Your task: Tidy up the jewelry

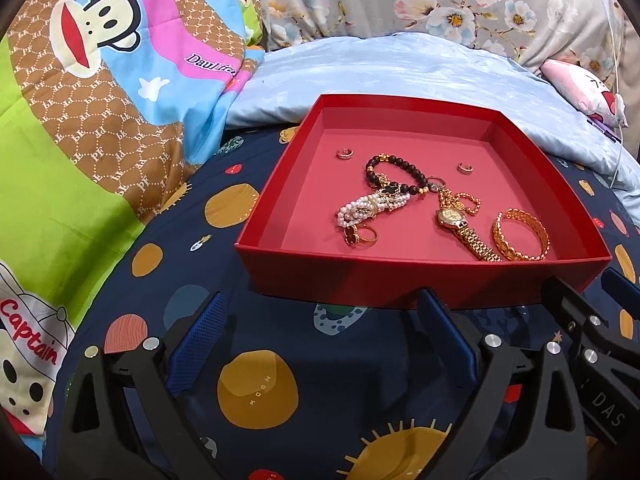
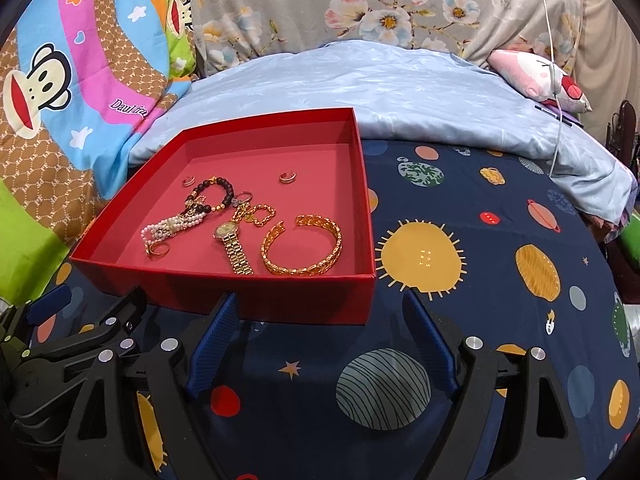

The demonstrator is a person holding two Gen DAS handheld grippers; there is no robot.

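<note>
A red open box (image 1: 440, 284) (image 2: 240, 300) lies on the navy planet-print sheet. Inside it are a gold cuff bangle (image 1: 520, 236) (image 2: 302, 246), a gold watch (image 1: 460, 226) (image 2: 234, 244), a dark bead bracelet (image 1: 396, 174) (image 2: 216, 196), a pearl bracelet (image 1: 368, 208) (image 2: 172, 228), a gold ring (image 1: 362, 236) (image 2: 158, 250) and two small silver rings (image 1: 344, 154) (image 1: 465, 167). My left gripper (image 1: 324, 340) is open and empty just in front of the box's near wall. My right gripper (image 2: 324, 340) is open and empty at the box's near right corner.
A light blue quilt (image 1: 400, 76) (image 2: 400, 92) lies behind the box. A cartoon-monkey blanket (image 1: 100, 80) rises at the left. A pink plush (image 2: 536, 76) and a white cable (image 2: 558, 112) lie at the far right. A floral cloth (image 2: 360, 4) hangs at the back.
</note>
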